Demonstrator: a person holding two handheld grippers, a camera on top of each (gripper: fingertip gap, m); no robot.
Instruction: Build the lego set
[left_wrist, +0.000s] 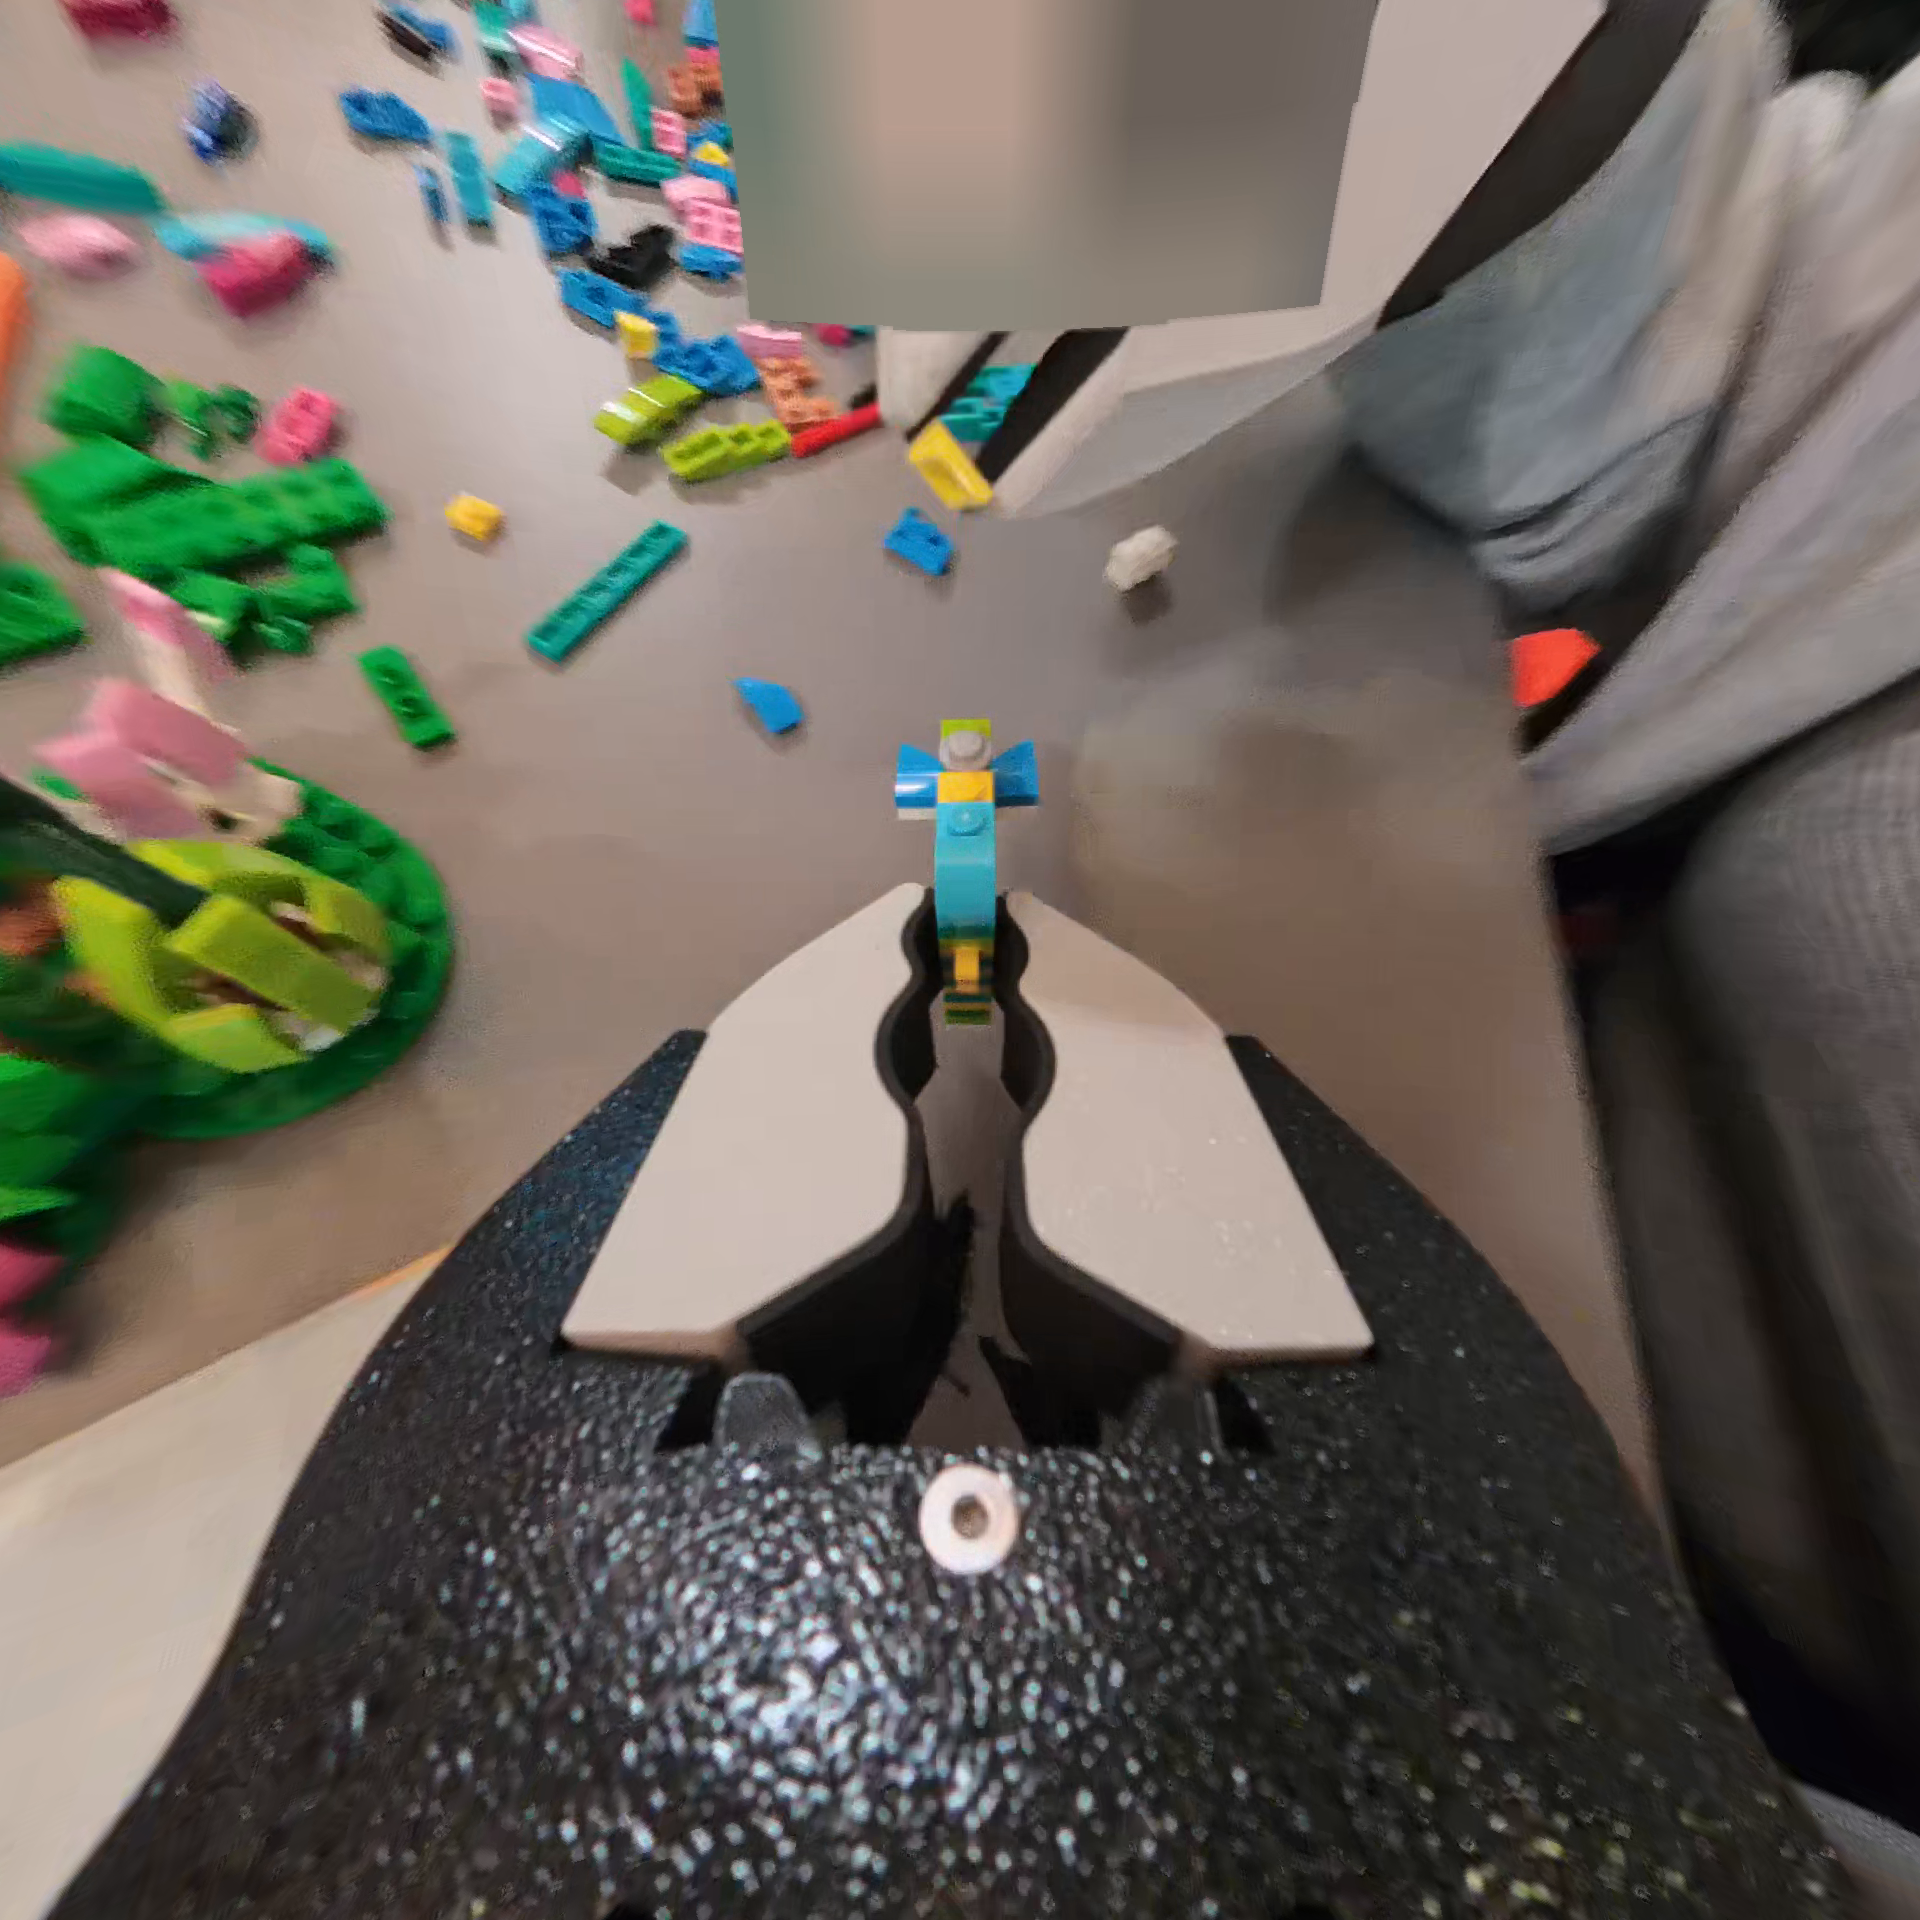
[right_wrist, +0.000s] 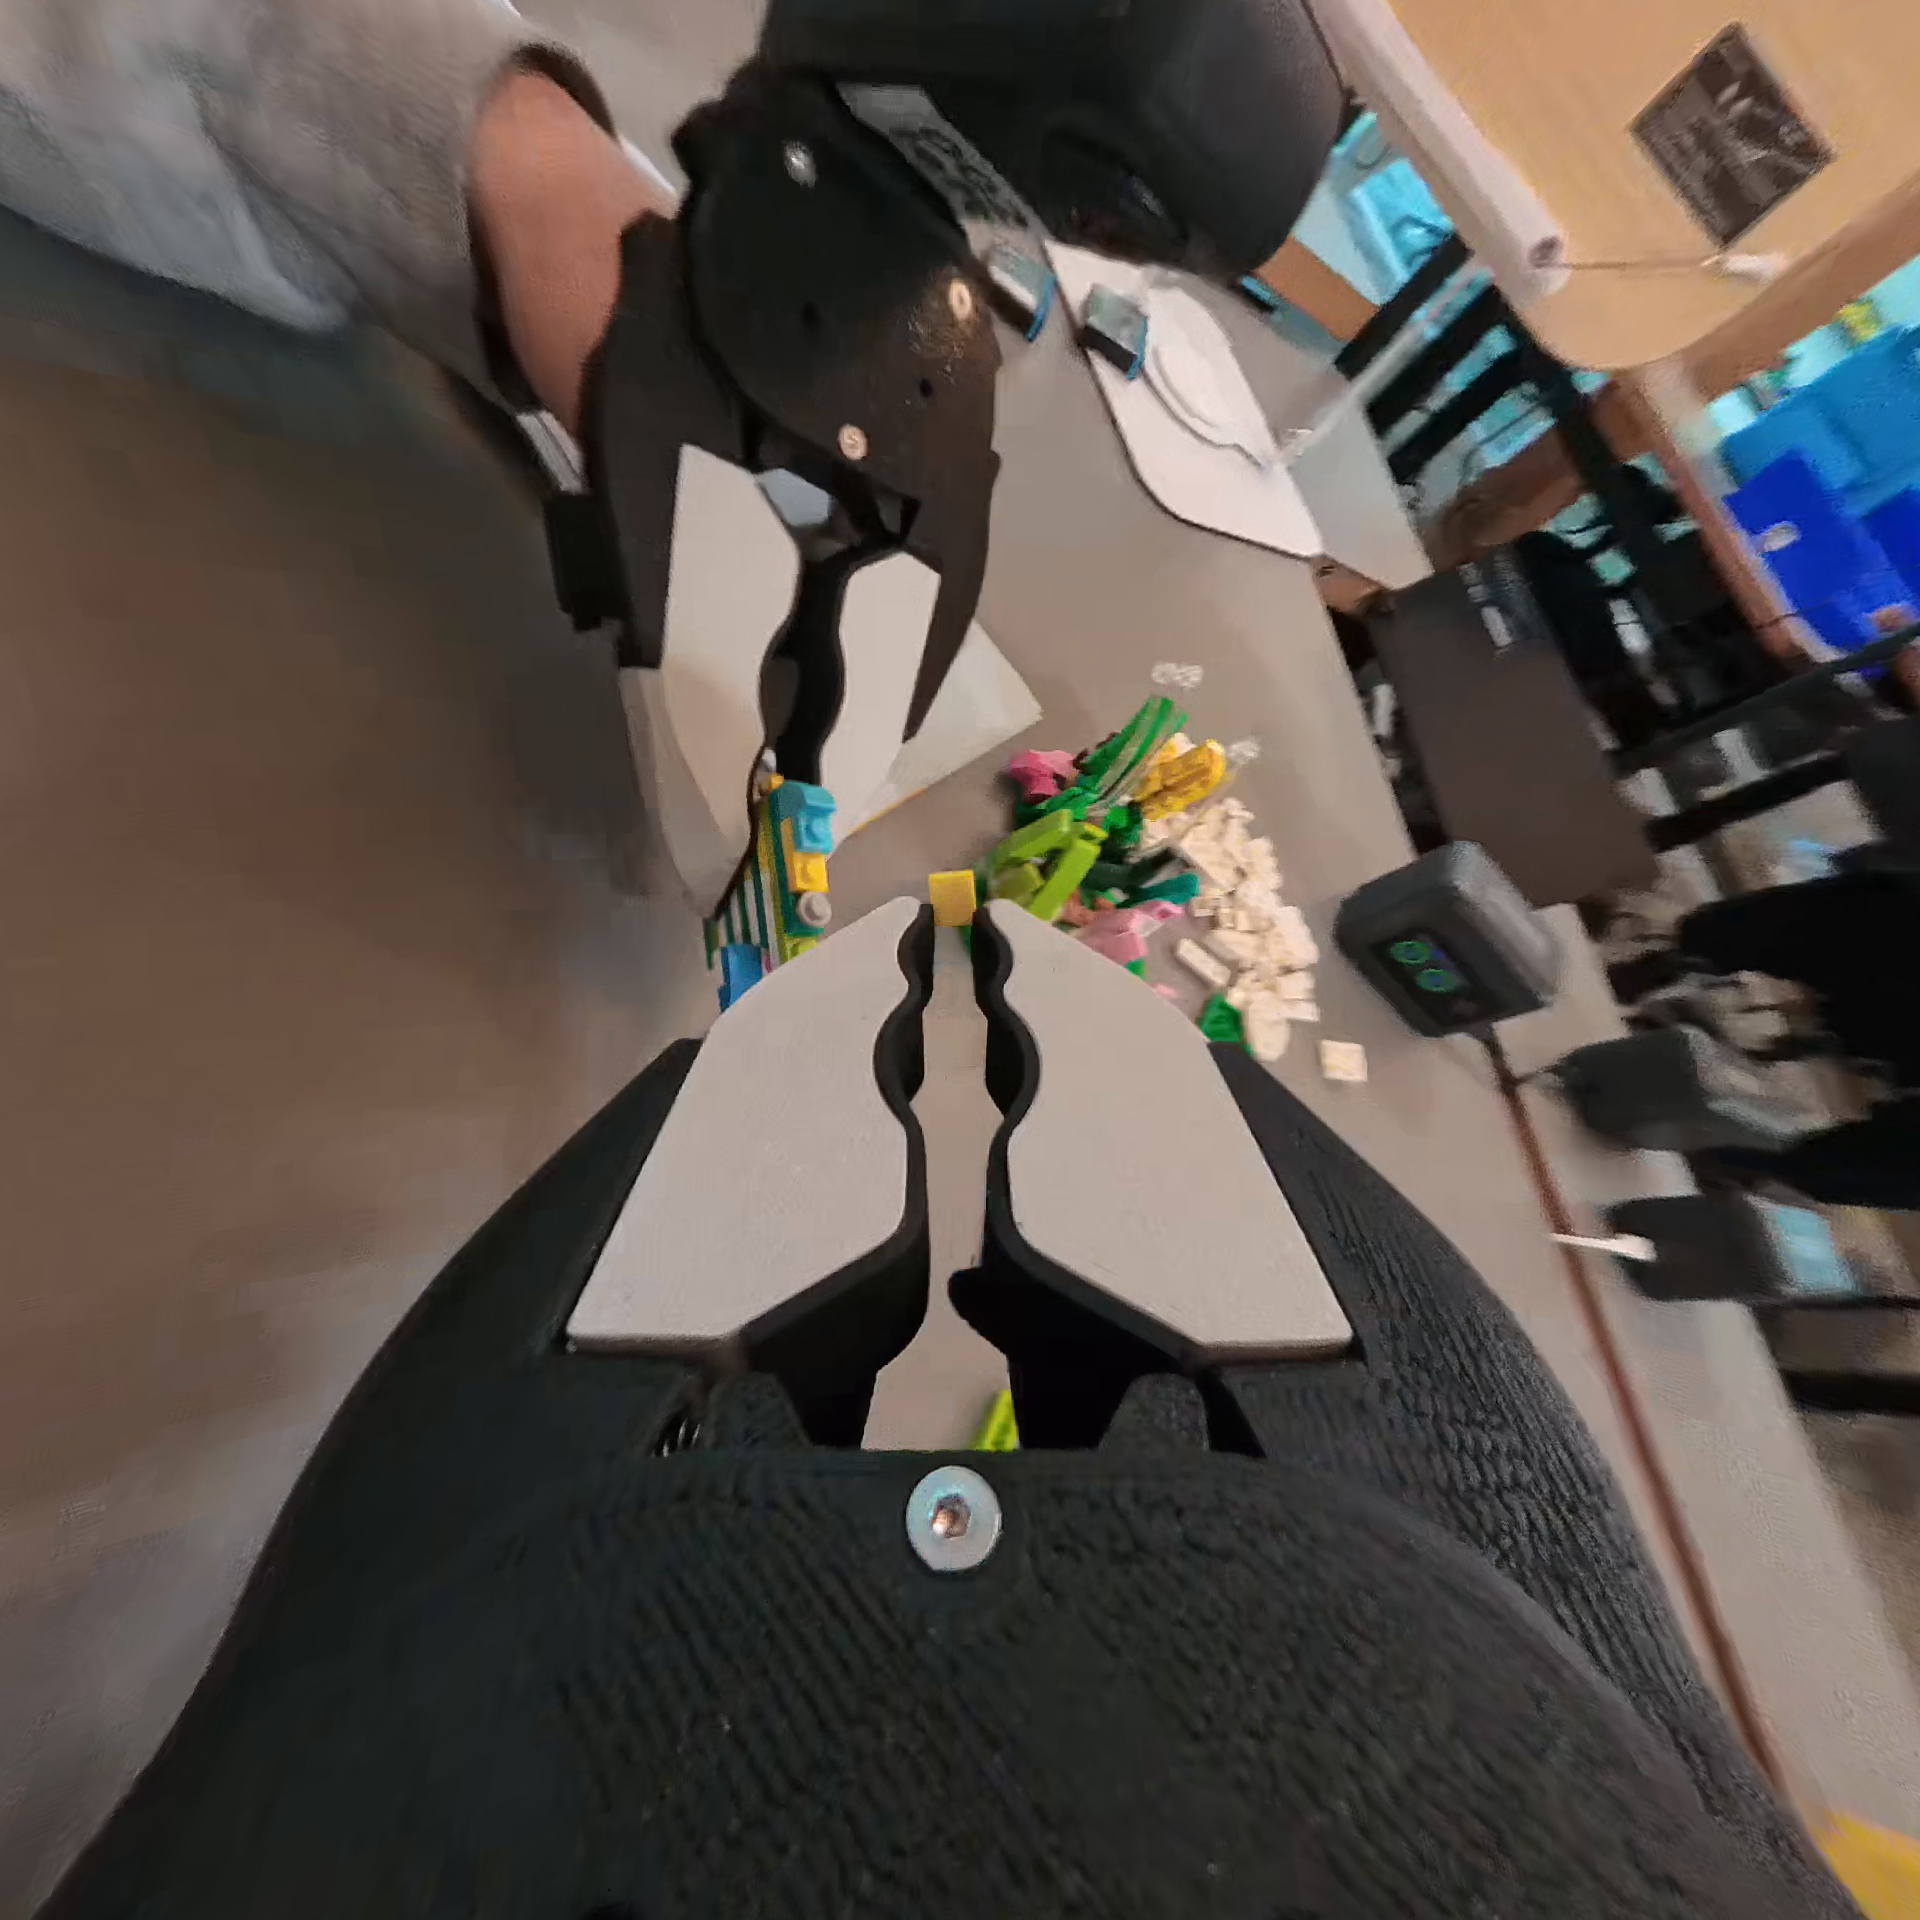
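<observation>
Left wrist view shows your left gripper (left_wrist: 964, 914) clamped on a small lego assembly (left_wrist: 964, 831): a turquoise curved piece with yellow and lime layers pinched between the fingertips, and blue wedge wings and a grey round stud at its far end, held clear above the grey table (left_wrist: 644, 831). Loose bricks lie scattered across the table beyond it: a long teal plate (left_wrist: 606, 590), a small blue wedge (left_wrist: 770, 702), a green plate (left_wrist: 406, 696), a pale grey piece (left_wrist: 1139, 556) and a yellow brick (left_wrist: 474, 515). To the left, blurred, sits a round green base with lime pieces (left_wrist: 260, 966) built on it. A grey-blue sleeve (left_wrist: 1621, 395) fills the right edge.

In the right wrist view, your right gripper (right_wrist: 953, 914) is nipped onto a small yellow brick (right_wrist: 952, 896) at the very fingertips, with only a narrow gap between the fingers behind it. Your left gripper appears here too, farther off at upper left, holding the same assembly, which hangs just beside and to the left of your right fingertips; you can't tell from this view whether they touch. Beyond the yellow brick lie a heap of green, lime and pink pieces (right_wrist: 1081, 831) and a pile of white bricks (right_wrist: 1247, 914), with a small dark grey device (right_wrist: 1444, 940) to their right.
</observation>
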